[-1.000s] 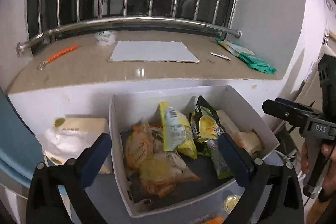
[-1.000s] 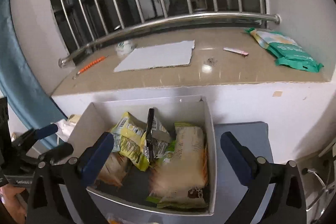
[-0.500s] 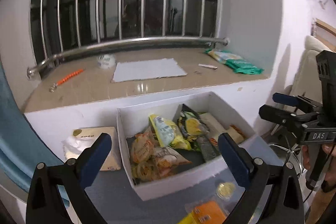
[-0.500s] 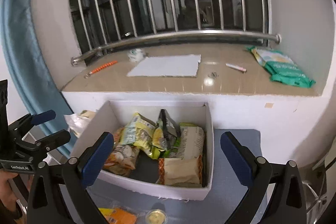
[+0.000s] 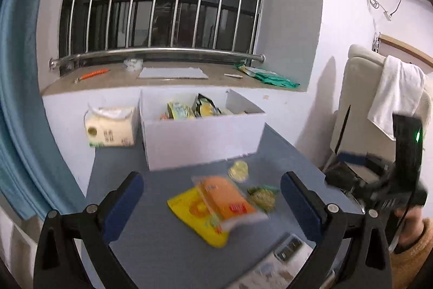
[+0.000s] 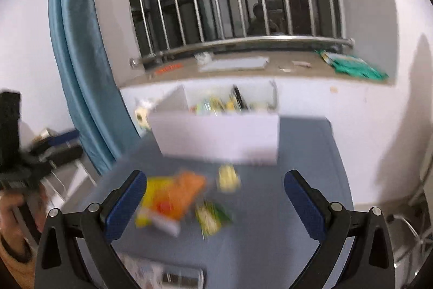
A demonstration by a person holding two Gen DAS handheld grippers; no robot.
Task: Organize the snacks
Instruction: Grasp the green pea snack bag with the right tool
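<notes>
A white box holding several snack packets stands at the back of the grey-blue table. In front of it lie an orange packet over a yellow packet, a small round yellow snack and a green-and-yellow packet. My left gripper is open above the orange packet, holding nothing. My right gripper is open above the same loose snacks, also holding nothing. Both views are blurred.
A tissue pack stands left of the box. Behind it runs a stone window sill with a grey sheet, an orange pen and green packets. A blue curtain hangs left; a chair with a white towel is right. A printed pack lies at the table's near edge.
Both grippers have pulled back and away from the white box, so the loose snacks in front of it now lie between their fingers. Both stay open.
</notes>
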